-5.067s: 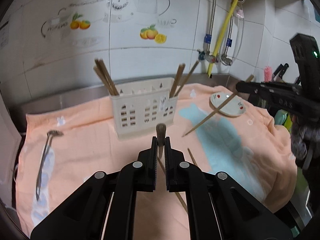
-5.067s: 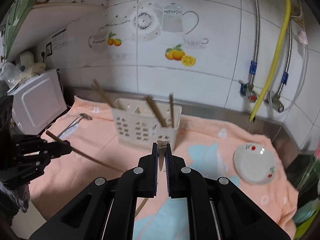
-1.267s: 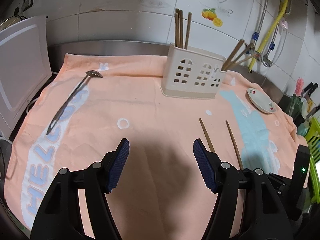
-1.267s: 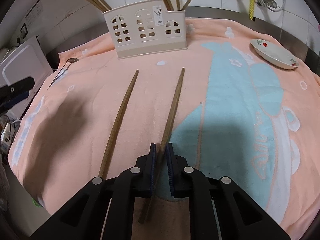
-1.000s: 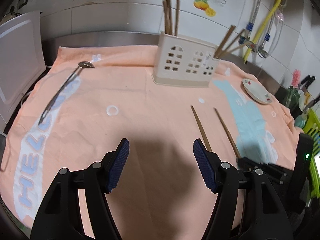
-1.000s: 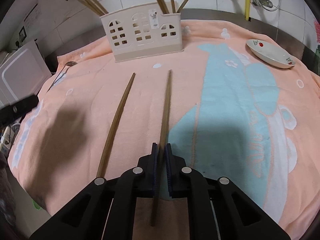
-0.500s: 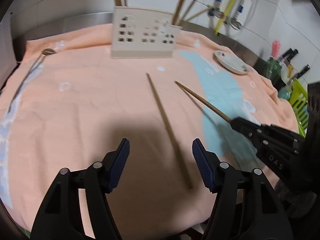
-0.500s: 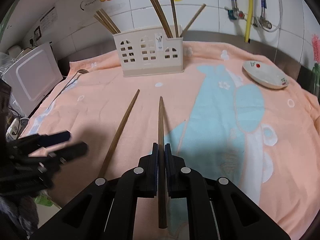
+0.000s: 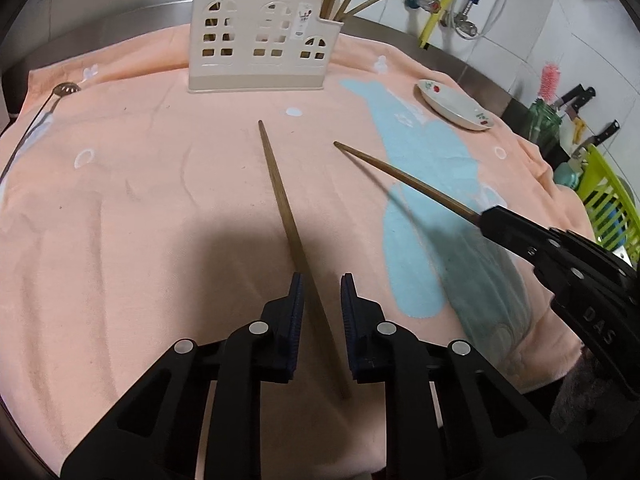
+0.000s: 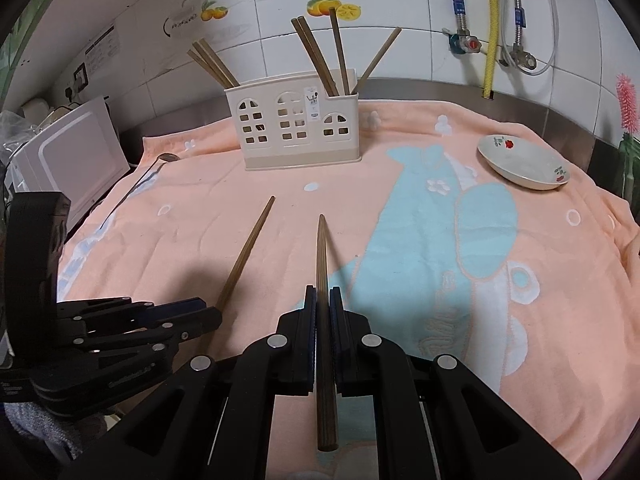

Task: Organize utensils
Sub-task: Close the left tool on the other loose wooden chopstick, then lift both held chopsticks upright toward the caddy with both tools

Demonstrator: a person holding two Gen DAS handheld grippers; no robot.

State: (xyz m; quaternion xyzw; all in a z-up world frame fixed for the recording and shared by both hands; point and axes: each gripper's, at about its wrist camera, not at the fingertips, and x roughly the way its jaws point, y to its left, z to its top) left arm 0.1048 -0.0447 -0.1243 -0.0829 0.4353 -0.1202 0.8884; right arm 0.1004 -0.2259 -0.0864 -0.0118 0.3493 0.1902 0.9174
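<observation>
**Left fingers closing on the last loose chopstick**

The left gripper (image 9: 320, 312) is down over the chopstick on the towel (image 9: 280, 200), and its fingers (image 9: 294, 312) have just been closing in with the stick running between them. There is a gap on both sides, so the pads are not pressing yet: not a grasp so far. The stick lies slanted across that gap, its thick end under the fingers and its thin tip pointing out ahead towards the cream utensil holder (image 9: 260, 48).

Over on the other side, the right gripper (image 10: 323, 320) is clenched on the second chopstick (image 10: 322, 264), which sticks straight out ahead of its fingers, tip clear of the orange towel (image 10: 400, 152).

To do this well, I would say: let the left pads squeeze fully before any lift, because a slanted stick can roll or pivot out. Grip near the thick end, as now, so the thin end leads into the holder. Keep the two sticks apart on the way; the holder's right compartment already has several chopsticks (image 10: 320, 56) fanned out, so aim for an open slot.
</observation>
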